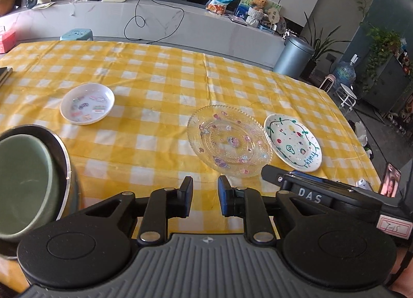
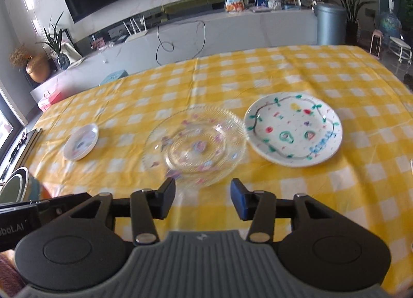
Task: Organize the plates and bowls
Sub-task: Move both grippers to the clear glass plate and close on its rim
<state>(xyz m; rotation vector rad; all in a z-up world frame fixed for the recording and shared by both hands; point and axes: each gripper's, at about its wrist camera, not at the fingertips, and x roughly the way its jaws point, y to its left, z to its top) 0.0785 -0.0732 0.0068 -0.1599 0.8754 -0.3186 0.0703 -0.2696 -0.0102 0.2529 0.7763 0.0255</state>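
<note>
Both my grippers are empty: the left gripper [image 1: 205, 196] has its jaws set narrow, the right gripper [image 2: 203, 200] has them wide, low over the near edge of the table [image 2: 296, 73]. Three plates lie on the yellow cloth: the glass plate [image 2: 195, 143] just ahead of my right jaws, the white plate [image 2: 294, 130] beside it toward the right edge, their rims all but touching, and the small plate [image 1: 87, 103] well apart toward the left edge. The bowls [image 1: 25, 181], a green one nested in a steel one, stand at the near-left corner by my left gripper. The glass plate is my worry: it lies flat and looks slick, so a pinch on its thin rim could slip or nudge the white plate. The right view is blurred, so aiming is uncertain. My left gripper could also knock the bowls.
</note>
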